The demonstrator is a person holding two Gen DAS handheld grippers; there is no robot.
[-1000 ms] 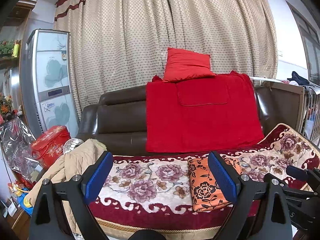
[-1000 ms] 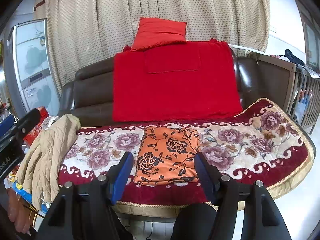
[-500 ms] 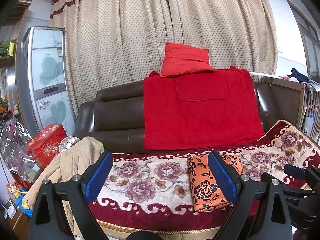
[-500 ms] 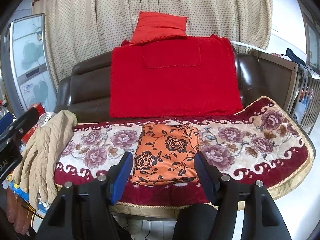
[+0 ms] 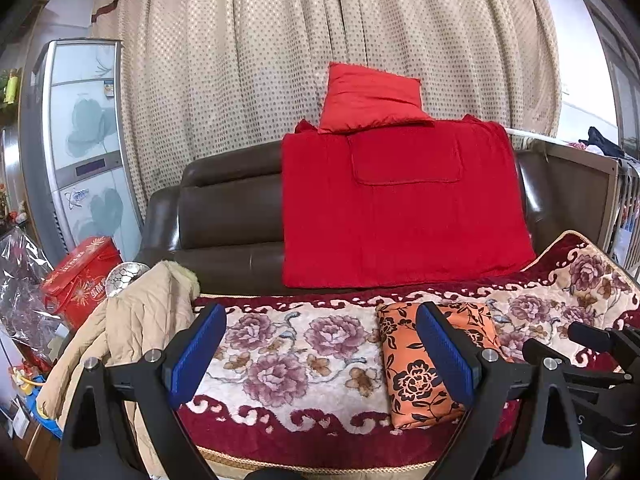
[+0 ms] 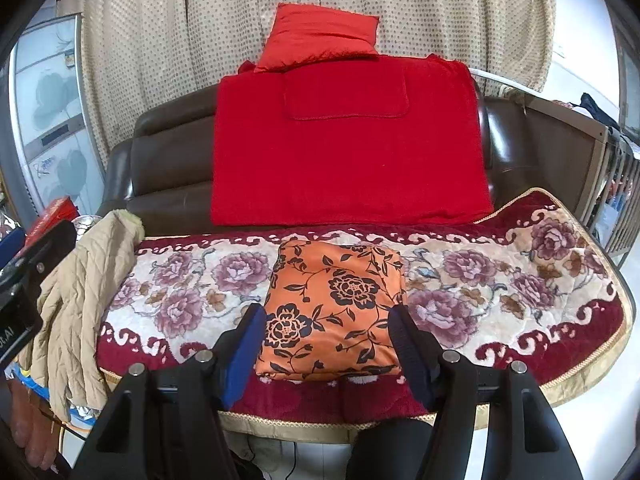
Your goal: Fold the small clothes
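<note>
Orange floral garment (image 6: 334, 312) lies folded flat on flowered sofa cover (image 6: 500, 280) (front edge near). Right tool (image 6: 326, 354) spread wide, hovering just before it, gripping nothing. Left tool (image 5: 320, 354) spread too, empty.

Background: beige dotted curtain (image 5: 320, 60) with dark red bands spans the back wall. Dark brown leather sofa (image 5: 224, 216) in front of it, red blanket (image 5: 400, 216) draped over the backrest, red cushion (image 5: 368, 100) on top. Floral seat cover (image 6: 500, 280) over the seat. Tall floor-standing air conditioner (image 5: 80, 140) at frame left. White wall at upper right.
</note>
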